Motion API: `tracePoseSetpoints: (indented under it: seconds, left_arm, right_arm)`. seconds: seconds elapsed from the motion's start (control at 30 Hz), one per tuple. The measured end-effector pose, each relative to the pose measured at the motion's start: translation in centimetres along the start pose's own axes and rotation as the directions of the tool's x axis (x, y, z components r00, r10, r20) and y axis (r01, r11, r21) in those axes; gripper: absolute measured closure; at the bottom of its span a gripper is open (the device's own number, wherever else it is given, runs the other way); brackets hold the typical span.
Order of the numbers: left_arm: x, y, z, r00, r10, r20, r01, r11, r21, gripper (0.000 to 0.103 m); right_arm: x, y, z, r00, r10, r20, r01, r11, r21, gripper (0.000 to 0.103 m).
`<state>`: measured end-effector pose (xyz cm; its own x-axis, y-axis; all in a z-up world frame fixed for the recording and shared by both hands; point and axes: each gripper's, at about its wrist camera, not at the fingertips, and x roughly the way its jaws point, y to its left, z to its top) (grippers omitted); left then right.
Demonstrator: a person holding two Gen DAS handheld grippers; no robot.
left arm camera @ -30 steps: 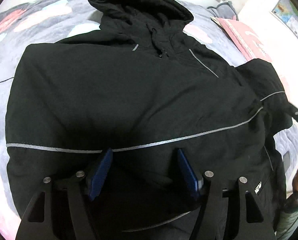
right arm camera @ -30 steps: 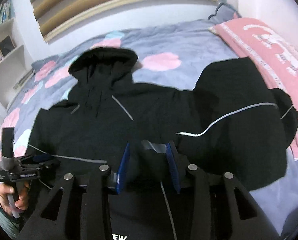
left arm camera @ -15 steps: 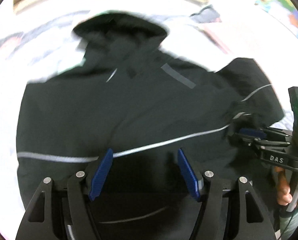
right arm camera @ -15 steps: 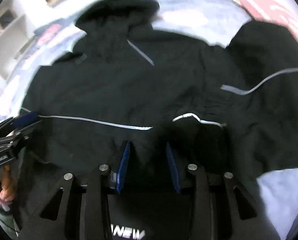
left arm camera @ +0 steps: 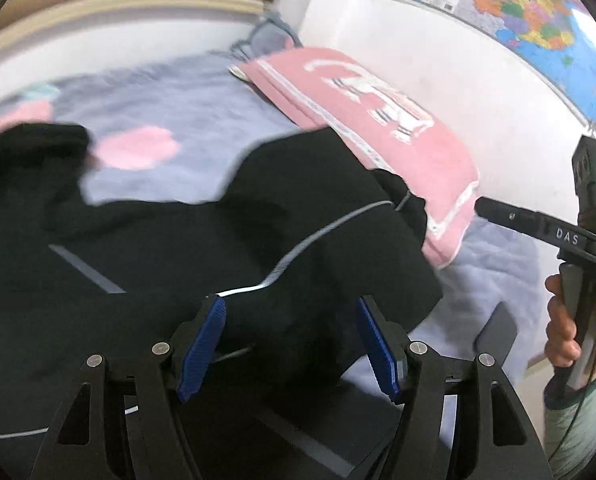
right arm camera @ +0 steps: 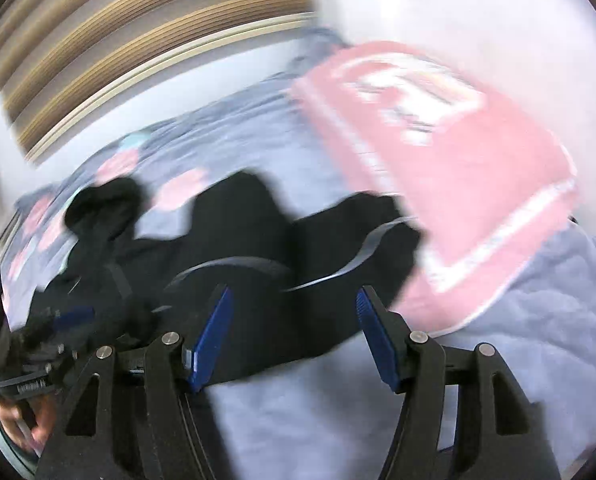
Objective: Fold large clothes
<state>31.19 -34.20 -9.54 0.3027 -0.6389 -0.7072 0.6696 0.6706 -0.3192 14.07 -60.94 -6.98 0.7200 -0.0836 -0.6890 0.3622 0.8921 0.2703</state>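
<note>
Both grippers, left [left arm camera: 290, 344] and right [right arm camera: 294, 340], have jaws spread wide, holding nothing. The black jacket [left arm camera: 178, 248] lies across the bed [left arm camera: 202, 92], filling the frame's lower left, sleeve end touching the pink pillow [left arm camera: 377, 120].

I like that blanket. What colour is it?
Pink with white markings, the blanket shows best in the left wrist view.

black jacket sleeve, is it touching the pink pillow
Touching. In the left wrist view the black jacket sleeve lies over the lower edge of the pink pillow, hiding part of it, with no bedspread showing between them.
</note>
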Motion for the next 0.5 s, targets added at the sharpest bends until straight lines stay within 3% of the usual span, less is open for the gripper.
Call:
tracePoseSetpoints:
  seconds: [0.13,0.23,0.5]
  left_arm:
    - [6.3,1.1,-0.5,0.996,-0.004,-0.091,-0.005,0.994,-0.106,0.035]
    - [9.4,2.4,-1.8,0.986,-0.017,-0.163,-0.011,0.986,-0.167,0.036]
    - [9.6,2.2,-2.5,0.989,-0.011,-0.15,-0.007,0.993,-0.117,0.036]
  right_arm:
    - [2.2,-5.4,1.5,0.999,-0.051,-0.011,0.051,0.997,0.057,0.036]
    - [4.6,-7.2,1.7,0.998,-0.043,-0.039,0.046,0.995,0.088,0.036]
    - [11.1,-9.8,1.5,0.994,-0.011,-0.112,0.031,0.984,0.176,0.036]
